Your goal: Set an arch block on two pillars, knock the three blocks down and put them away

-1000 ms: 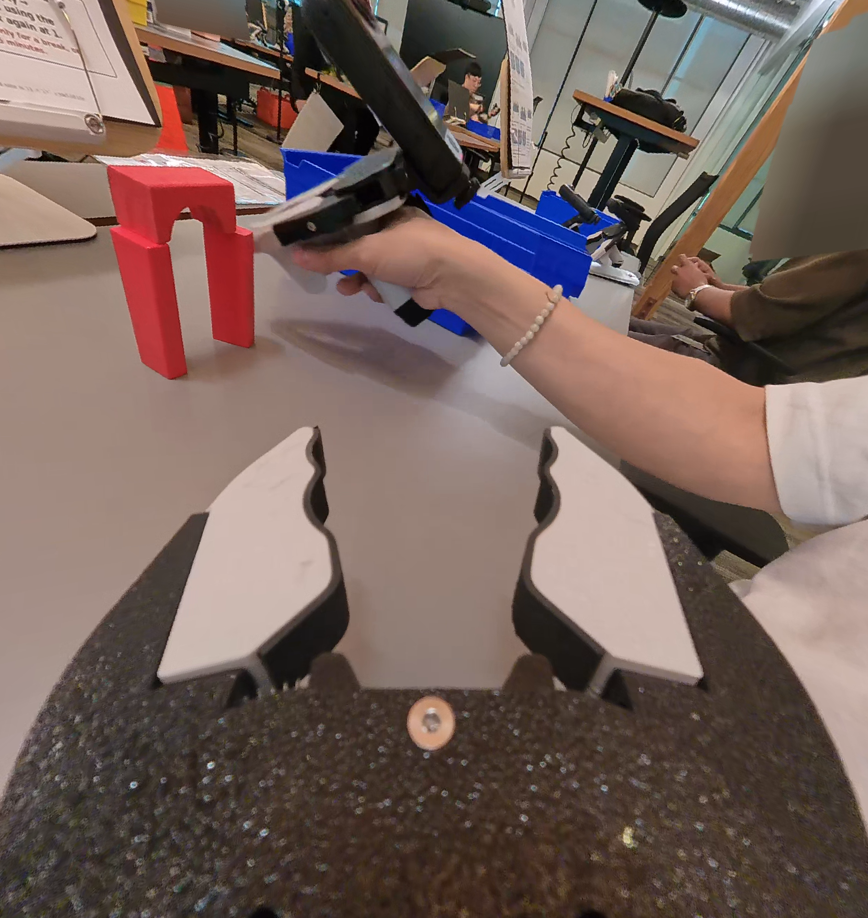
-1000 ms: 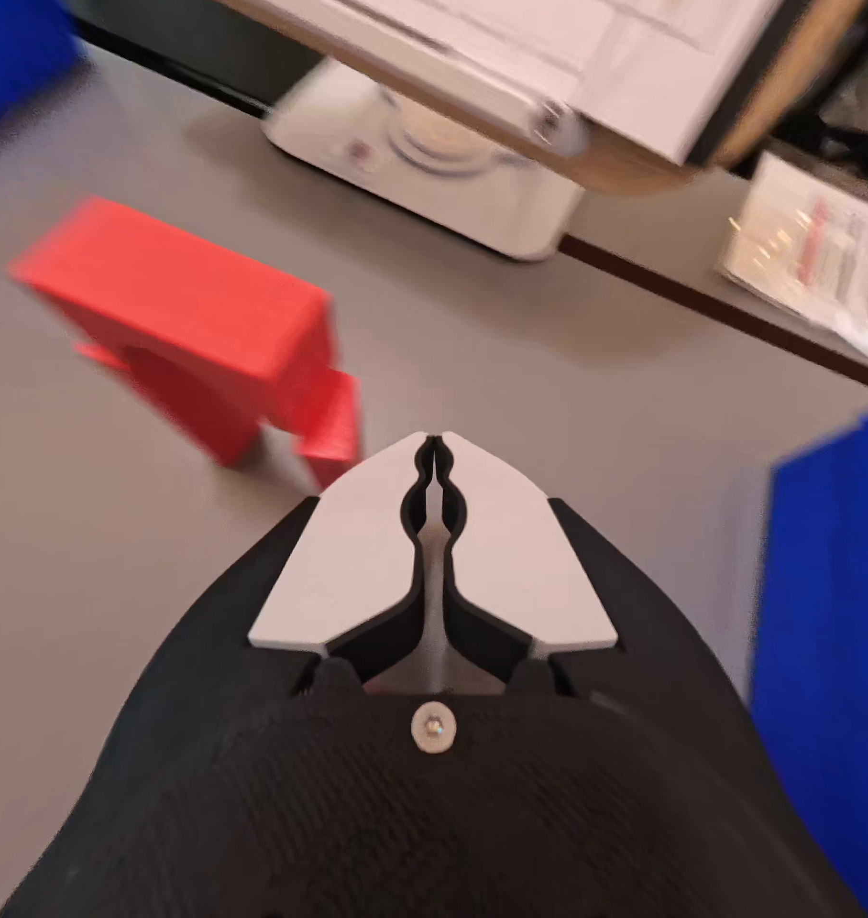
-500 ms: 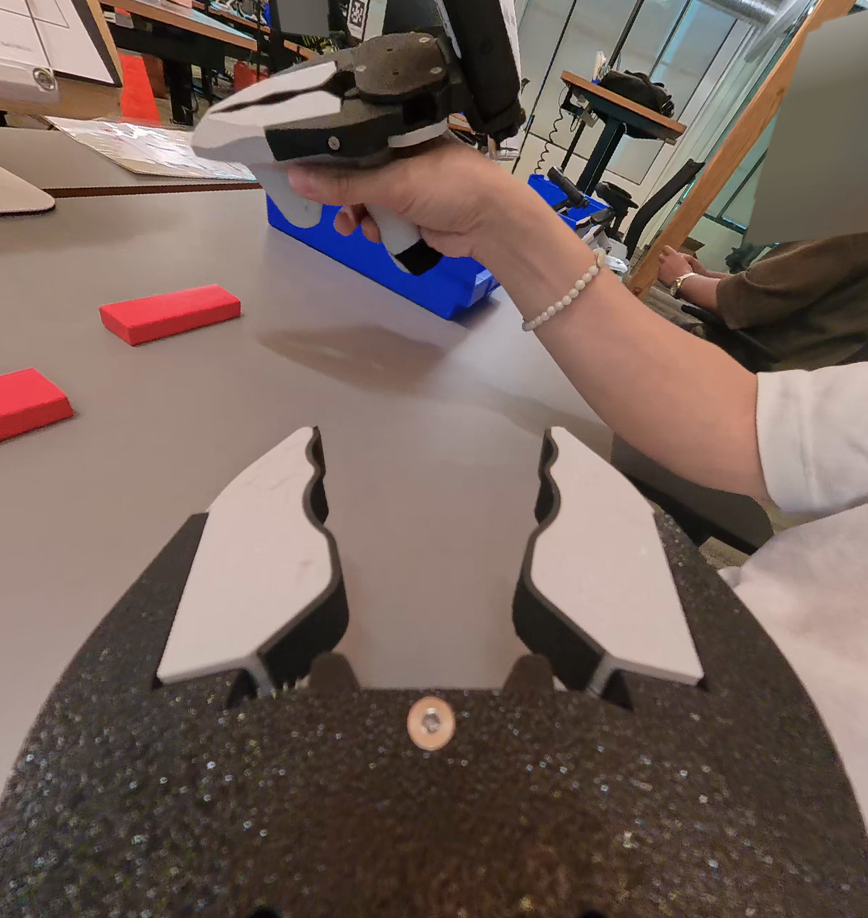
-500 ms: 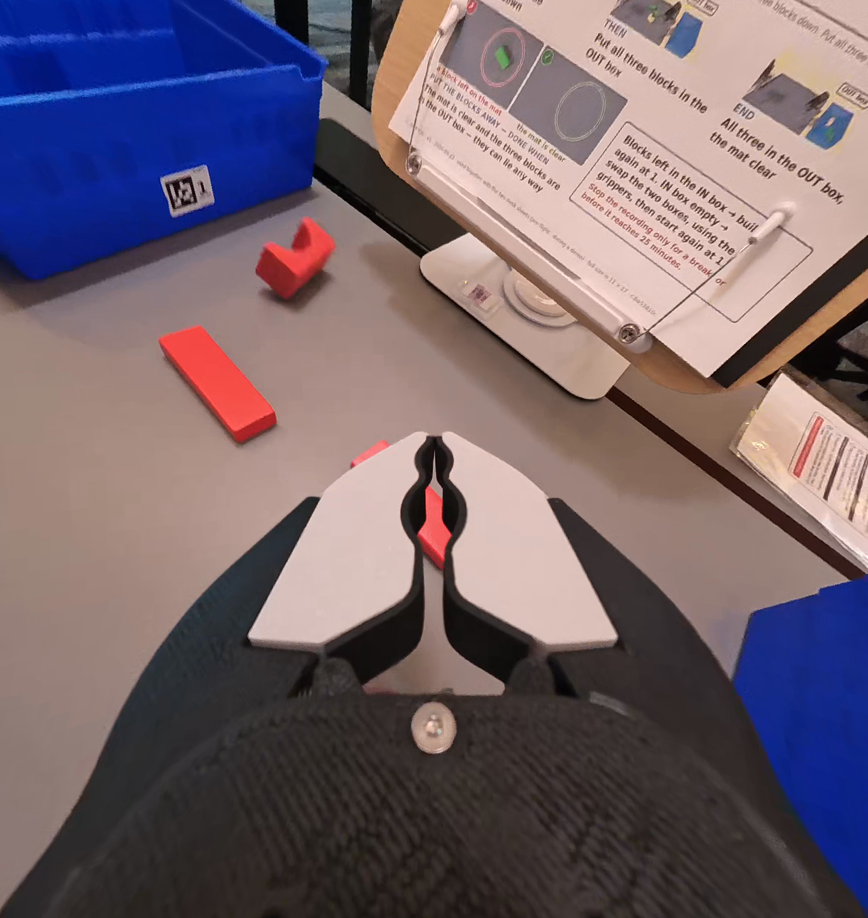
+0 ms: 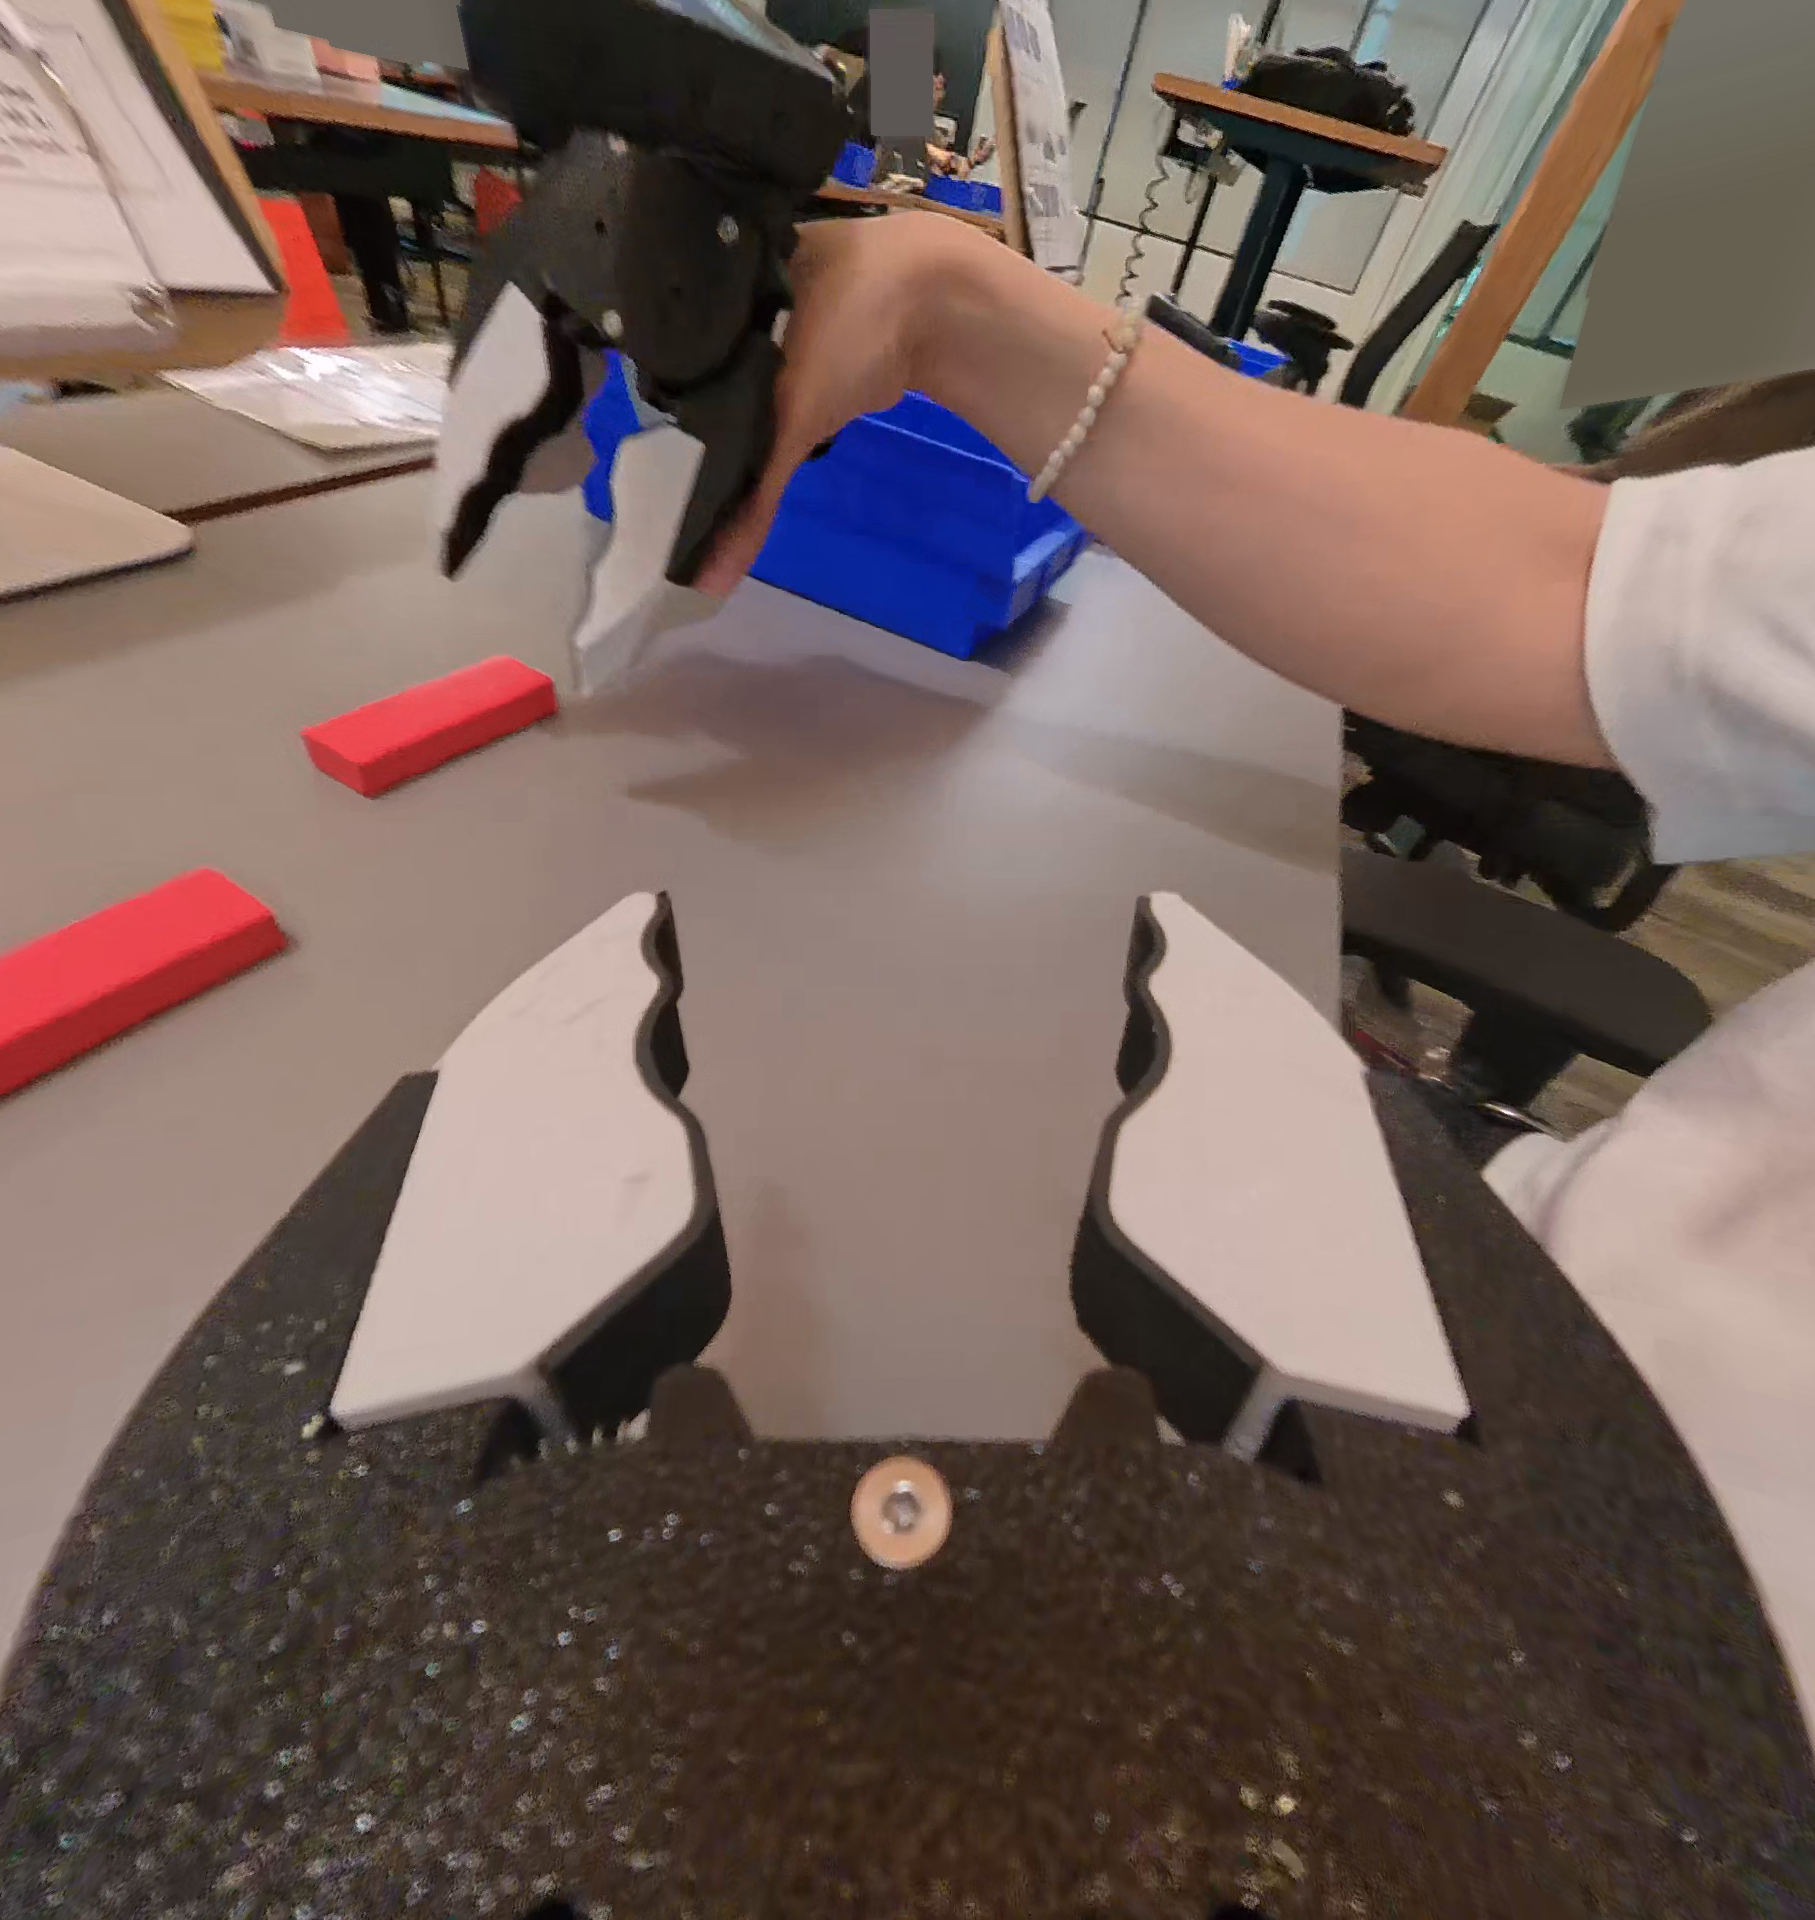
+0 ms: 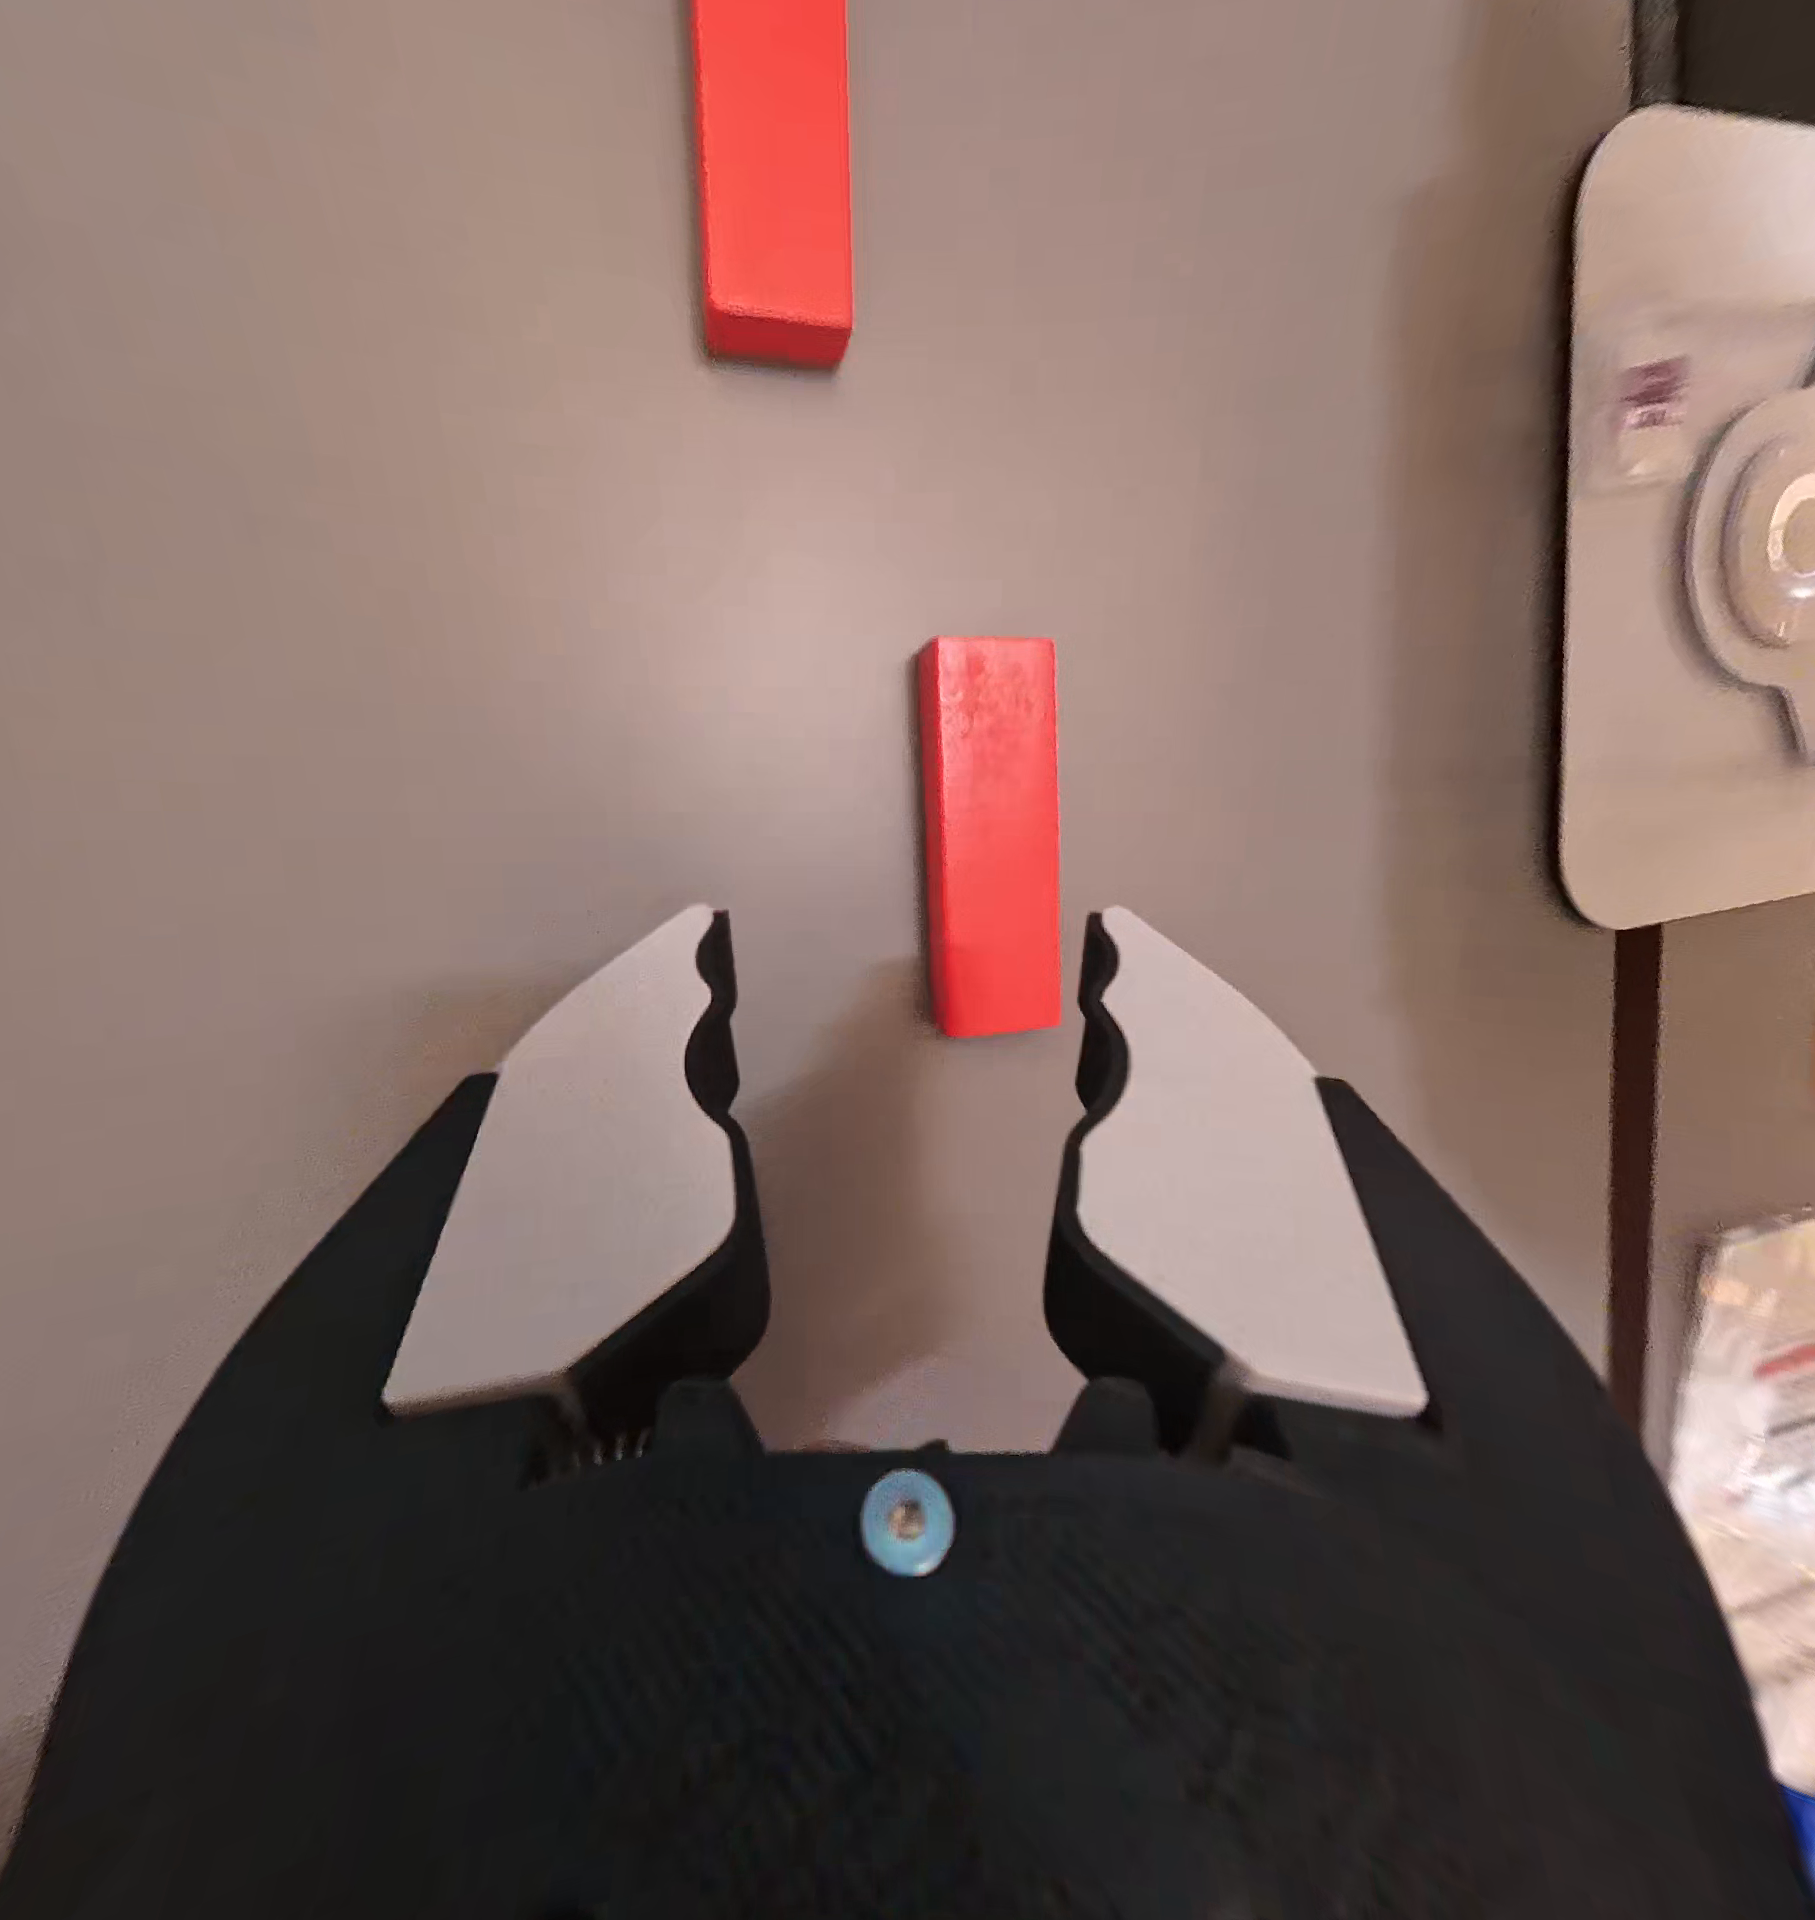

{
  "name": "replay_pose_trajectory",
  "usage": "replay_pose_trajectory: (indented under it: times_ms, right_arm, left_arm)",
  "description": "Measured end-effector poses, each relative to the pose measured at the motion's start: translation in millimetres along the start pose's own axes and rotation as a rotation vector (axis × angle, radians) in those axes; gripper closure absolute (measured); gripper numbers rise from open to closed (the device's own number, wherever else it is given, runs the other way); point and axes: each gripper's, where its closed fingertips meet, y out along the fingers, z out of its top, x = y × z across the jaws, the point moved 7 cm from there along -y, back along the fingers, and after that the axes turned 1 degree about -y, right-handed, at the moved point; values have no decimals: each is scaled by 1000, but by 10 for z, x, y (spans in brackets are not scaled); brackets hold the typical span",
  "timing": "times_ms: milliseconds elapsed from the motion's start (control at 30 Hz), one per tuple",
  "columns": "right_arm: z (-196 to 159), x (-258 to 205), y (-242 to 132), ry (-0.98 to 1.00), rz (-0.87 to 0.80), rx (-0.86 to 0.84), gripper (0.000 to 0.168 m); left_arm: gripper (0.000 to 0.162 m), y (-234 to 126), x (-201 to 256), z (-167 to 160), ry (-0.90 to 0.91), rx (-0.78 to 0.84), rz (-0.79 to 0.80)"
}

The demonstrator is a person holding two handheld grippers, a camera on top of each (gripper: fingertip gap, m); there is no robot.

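Hovering wide open and empty over a red block (image 6: 991,831) on the bench (image 6: 363,623), the right gripper (image 6: 905,925) points down; the left gripper (image 5: 901,914) rests open, empty.

White sleeve (image 5: 1713,644), beaded bracelet (image 5: 1085,410), black gripper (image 5: 903,935)

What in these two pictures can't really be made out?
- Far red block: right wrist view, its far end cut off by the top edge.
- Near red block: left wrist view, cut by the left edge.
- Blue bin: left wrist view, partly hidden behind the right gripper and hand.
- Plastic-wrapped papers: right wrist view, blurred.
- White stand base: cut by the right edge.
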Motion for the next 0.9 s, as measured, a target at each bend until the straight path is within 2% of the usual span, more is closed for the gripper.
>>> replay_pose_trajectory:
  times_ms: [33, 100, 167, 267, 433, 633, 733, 900]
  right_arm:
    - [7, 47, 14, -20, 0, -29, 104]
    - [58, 138, 45, -35, 17, -42, 102]
    - [100, 203, 99, -34, 64, -56, 92]
    - [125, 243, 212, -54, 129, -100, 91]
    - [163, 247, 433, -50, 215, -115, 99]
    - [154, 295, 556, -12, 253, -136, 120]
    - [142, 303, 584, -19, 245, -145, 137]
    - [128, 273, 618, -54, 211, -174, 136]
  left_arm:
    - [80, -18, -58, 42, 13, 9, 27]
    - [80, -62, -201, 136, 30, 52, 120]
    - [80, -123, -343, 204, 17, 125, 251]
    - [80, -243, -461, 184, -41, 190, 421]
    - [81, -451, -478, -12, -41, 137, 587]
    - [83, -535, -414, -139, -87, 141, 593]
    - [82, -512, -415, -189, -96, 110, 583]
    - [83, -442, -408, -173, -113, 123, 564]
